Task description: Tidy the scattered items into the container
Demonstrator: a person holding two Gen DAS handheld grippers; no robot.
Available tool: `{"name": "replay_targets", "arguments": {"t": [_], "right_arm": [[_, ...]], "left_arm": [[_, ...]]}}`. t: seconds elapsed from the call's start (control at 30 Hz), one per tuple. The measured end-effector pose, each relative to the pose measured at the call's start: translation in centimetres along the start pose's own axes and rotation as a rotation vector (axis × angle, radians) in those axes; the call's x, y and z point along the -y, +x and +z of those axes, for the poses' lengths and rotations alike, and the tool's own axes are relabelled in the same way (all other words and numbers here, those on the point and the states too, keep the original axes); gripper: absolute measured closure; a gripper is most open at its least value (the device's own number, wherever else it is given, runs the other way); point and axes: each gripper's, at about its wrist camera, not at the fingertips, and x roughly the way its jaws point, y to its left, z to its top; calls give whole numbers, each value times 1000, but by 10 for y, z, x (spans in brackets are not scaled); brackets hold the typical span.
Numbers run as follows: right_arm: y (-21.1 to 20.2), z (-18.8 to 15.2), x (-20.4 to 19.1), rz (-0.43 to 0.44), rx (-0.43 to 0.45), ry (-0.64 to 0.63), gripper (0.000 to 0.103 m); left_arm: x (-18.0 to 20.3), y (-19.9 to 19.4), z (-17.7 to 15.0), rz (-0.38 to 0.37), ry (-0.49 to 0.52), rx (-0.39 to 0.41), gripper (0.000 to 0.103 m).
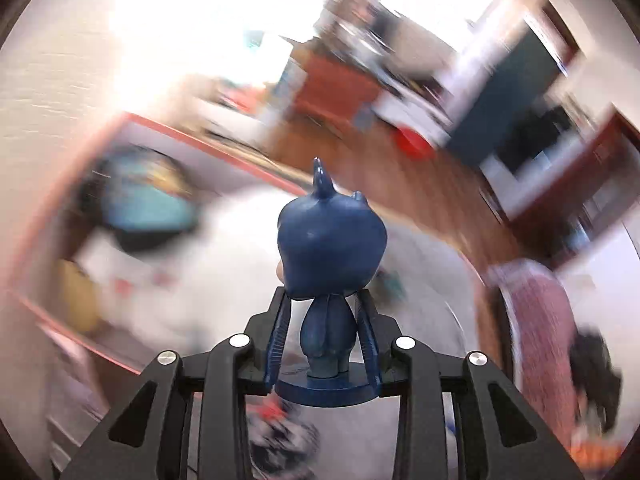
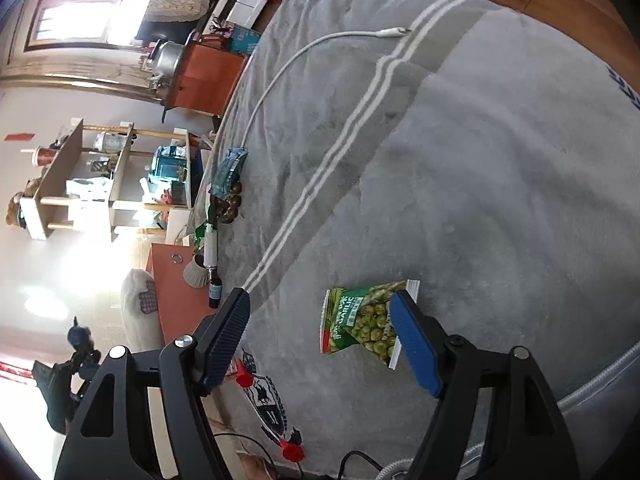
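Two grippers under my control, listed in turn. My left gripper (image 1: pixel 326 344) is closed on a dark blue figurine (image 1: pixel 330 256), the ribbed fingers (image 1: pixel 278 340) pressing its body from both sides just above its round base; the figurine stands upright between them, seen from behind, its pointed crest uppermost. Everything behind it in the left wrist view is smeared by motion, so I can only make out a pale container with a reddish rim (image 1: pixel 224 152) at left, holding blurred items I cannot name. My right gripper (image 2: pixel 324 340) is spread wide and holds nothing; it hovers over a grey blanket (image 2: pixel 480 160) with white stripes. One green snack packet (image 2: pixel 360 320) lies on the blanket, with the right-hand finger (image 2: pixel 414 344) overlapping its edge in the picture; contact I cannot confirm. Further items on the blanket: a white cable (image 2: pixel 280 76), a blue-wrapped packet (image 2: pixel 229 168) touching a cluster of brown round pieces (image 2: pixel 228 204), and two red suction darts (image 2: pixel 245 378).
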Motion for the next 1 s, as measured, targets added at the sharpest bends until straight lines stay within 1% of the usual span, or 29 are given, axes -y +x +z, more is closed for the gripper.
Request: {"name": "replay_targets", "arguments": {"t": [0.03, 0.07, 0.1, 0.13, 0.17, 0.2, 0.27, 0.3, 0.33, 0.37, 0.43, 0.47, 0.5, 0.57, 0.63, 0.67, 0.73, 0.77, 0.8, 0.83, 0.9, 1.0], "right_arm": [[0, -1, -3, -2, 4, -12, 30], [-1, -4, -7, -9, 11, -34, 30], [-3, -6, -9, -14, 16, -49, 30], [-5, -9, -12, -9, 17, -51, 30], [-6, -15, -17, 32, 5, -38, 30], [-5, -21, -20, 89, -12, -24, 30], [6, -35, -38, 230, -68, 2, 40], [15, -40, -49, 264, -94, -1, 46], [28, -46, -61, 290, -122, -8, 48], [51, -54, -81, 318, -166, -22, 48], [95, -66, -109, 347, -242, -32, 52], [123, -71, -124, 348, -275, -39, 53], [143, -73, -134, 337, -289, -48, 54], [200, -74, -156, 290, -315, -46, 56], [238, -72, -166, 265, -322, -22, 58], [261, -69, -174, 234, -314, -18, 58], [286, -64, -180, 171, -302, -21, 60], [304, -60, -179, 114, -305, 1, 61], [315, -59, -175, 87, -307, 26, 68], [323, -57, -171, 78, -303, 51, 80], [328, -52, -164, 114, -277, 96, 81], [313, -56, -162, 136, -260, 59, 79]], "left_arm": [[-14, 5, 7, 62, -38, 15, 67], [-28, 12, 12, 139, -77, 9, 46], [-42, 15, 12, 220, -119, -18, 33], [-56, 20, 10, 265, -156, -37, 23], [-66, 26, 7, 284, -190, -41, 23], [-74, 30, 2, 306, -199, -38, 23], [-77, 37, 1, 368, -175, -32, 22], [-75, 40, 4, 384, -176, -22, 22], [-78, 38, 6, 367, -185, -6, 22], [-76, 34, 8, 336, -198, 14, 22], [-69, 27, 14, 324, -196, 50, 21], [-65, 22, 15, 331, -178, 76, 20], [-69, 16, 15, 336, -169, 87, 20], [-71, 16, 14, 328, -158, 96, 20], [-80, 22, 20, 318, -153, 100, 20], [-83, 21, 21, 319, -154, 103, 20], [-91, 17, 26, 321, -176, 115, 20], [-98, 17, 29, 320, -191, 121, 20], [-103, 16, 32, 323, -209, 125, 20], [-110, 16, 34, 325, -229, 126, 20], [-121, 18, 36, 319, -260, 116, 20], [-131, 20, 36, 298, -299, 98, 20]]}}
